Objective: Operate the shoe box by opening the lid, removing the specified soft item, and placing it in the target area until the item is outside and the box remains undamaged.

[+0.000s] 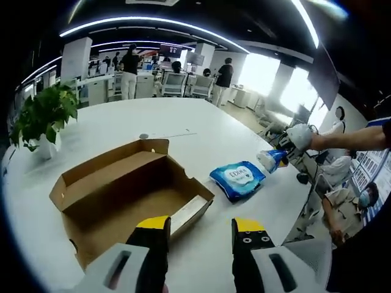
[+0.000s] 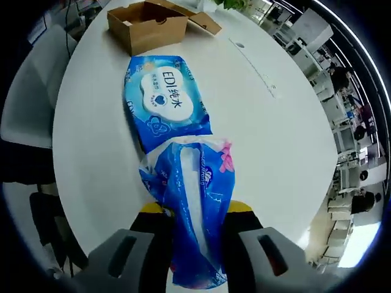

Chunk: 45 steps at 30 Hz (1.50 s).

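Two jaws of the right gripper (image 2: pixel 194 210) were pinching a soft blue tissue pack (image 2: pixel 190 213) between their yellow-tipped ends, low in the centre of the right gripper view; the pack stood up from the jaws toward the middle of the frame. Just above it in that view lay a blue wet-wipe pack (image 2: pixel 164 101) flat on the white table (image 2: pixel 275 146), and the two packs appeared to touch or overlap at their near ends, though I could not tell which. Further up, at the upper left of the frame, stood the cardboard shoe box (image 2: pixel 148 24), well apart from the held pack.

At the bottom of the left gripper view, the left gripper (image 1: pixel 201 229) had its jaws spread, with only the table surface between them. The shoe box (image 1: pixel 122 195) was at the centre left, its lid folded back and its inside looking bare. The wet-wipe pack (image 1: pixel 239 179) lay right of the box, and further right the right gripper (image 1: pixel 278 160) held the tissue pack (image 1: pixel 270 160) near the table edge. A potted plant (image 1: pixel 43 119) stood at the far left.

In my judgement the task was nearly finished: the lid was open, the soft item was outside, and the box showed no visible tear. What remained was to set the held pack down in the target area and release it.
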Each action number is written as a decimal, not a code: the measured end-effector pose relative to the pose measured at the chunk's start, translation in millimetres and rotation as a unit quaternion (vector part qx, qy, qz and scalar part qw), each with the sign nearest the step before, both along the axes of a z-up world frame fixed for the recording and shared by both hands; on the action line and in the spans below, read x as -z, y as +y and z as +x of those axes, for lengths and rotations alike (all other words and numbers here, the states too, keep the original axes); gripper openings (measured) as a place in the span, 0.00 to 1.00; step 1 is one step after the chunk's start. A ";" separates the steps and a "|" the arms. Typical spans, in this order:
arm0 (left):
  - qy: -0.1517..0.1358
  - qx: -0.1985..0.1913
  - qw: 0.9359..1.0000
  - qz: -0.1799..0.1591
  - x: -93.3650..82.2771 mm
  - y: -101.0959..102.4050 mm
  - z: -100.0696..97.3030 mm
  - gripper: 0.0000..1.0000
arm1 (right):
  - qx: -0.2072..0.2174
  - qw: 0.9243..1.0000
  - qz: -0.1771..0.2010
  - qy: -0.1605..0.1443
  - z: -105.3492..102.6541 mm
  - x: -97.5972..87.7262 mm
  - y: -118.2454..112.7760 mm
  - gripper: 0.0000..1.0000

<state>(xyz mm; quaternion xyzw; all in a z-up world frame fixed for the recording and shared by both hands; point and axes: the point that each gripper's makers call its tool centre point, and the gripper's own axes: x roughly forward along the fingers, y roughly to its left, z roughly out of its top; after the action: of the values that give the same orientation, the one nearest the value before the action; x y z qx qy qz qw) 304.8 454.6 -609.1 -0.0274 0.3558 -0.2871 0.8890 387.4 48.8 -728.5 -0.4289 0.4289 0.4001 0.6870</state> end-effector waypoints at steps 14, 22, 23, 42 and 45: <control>0.003 -0.028 1.000 0.008 -0.9 12.3 -6.2 0.40 | -0.039 0.999 -0.026 0.021 2.3 31.1 0.0 0.29; 0.007 -0.039 0.999 0.012 1.0 17.6 -10.4 0.40 | -0.049 0.998 -0.029 0.025 7.1 41.2 3.8 0.30; 0.007 -0.039 0.999 0.013 1.0 17.9 -10.8 0.41 | -0.049 0.998 -0.029 0.025 7.7 41.7 4.0 0.31; 0.003 -0.058 0.998 0.010 -3.5 19.1 -14.3 0.41 | -0.067 0.997 -0.032 0.029 8.2 46.7 2.0 0.40; 0.003 -0.062 0.998 0.009 -4.2 18.8 -17.8 0.41 | -0.073 0.996 -0.035 0.030 7.0 45.2 0.6 0.40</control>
<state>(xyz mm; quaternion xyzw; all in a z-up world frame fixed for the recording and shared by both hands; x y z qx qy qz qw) 287.0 473.4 -604.9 -0.0425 0.3581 -0.2282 0.9044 394.4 49.4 -773.7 -0.4705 0.4302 0.4465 0.6279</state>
